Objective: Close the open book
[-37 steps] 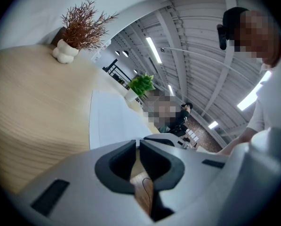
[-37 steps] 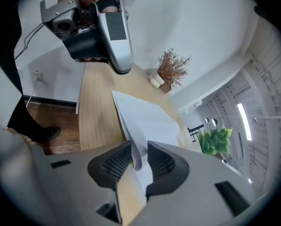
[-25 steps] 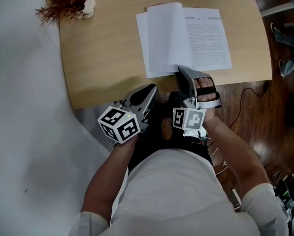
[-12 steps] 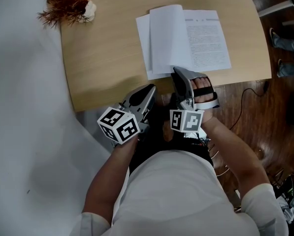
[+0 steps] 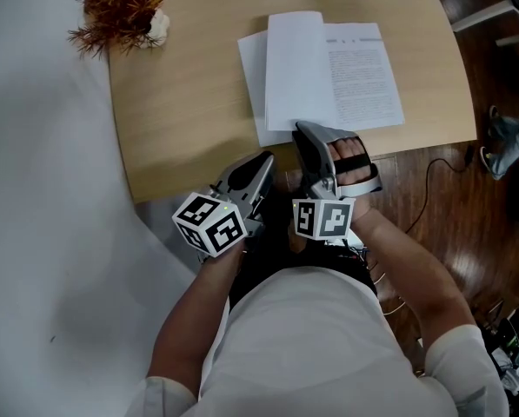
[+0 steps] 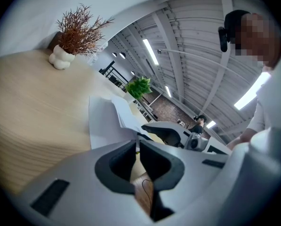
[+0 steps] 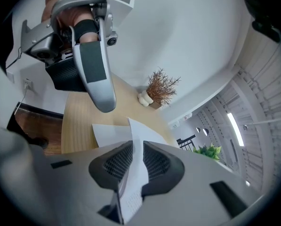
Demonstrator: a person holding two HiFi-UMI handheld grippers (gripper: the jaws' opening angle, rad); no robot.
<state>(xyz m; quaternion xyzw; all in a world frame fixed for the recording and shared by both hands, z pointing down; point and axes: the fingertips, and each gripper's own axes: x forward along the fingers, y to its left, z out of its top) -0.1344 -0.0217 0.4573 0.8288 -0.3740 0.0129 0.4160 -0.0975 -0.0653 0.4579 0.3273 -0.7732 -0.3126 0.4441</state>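
Open book (image 5: 355, 68) flat on the wooden table (image 5: 181, 111) near its front edge. One page (image 5: 296, 68) lifted upright off the spread, bottom corner pinched tight between the fingers of the right gripper (image 7: 133, 149), right at the book's near edge. Left gripper (image 6: 137, 147) at the table edge just left of that, clear of the book, fingers pretty much squeezed together on nothing, and a dried plant (image 5: 120, 11) way off in the far left corner.
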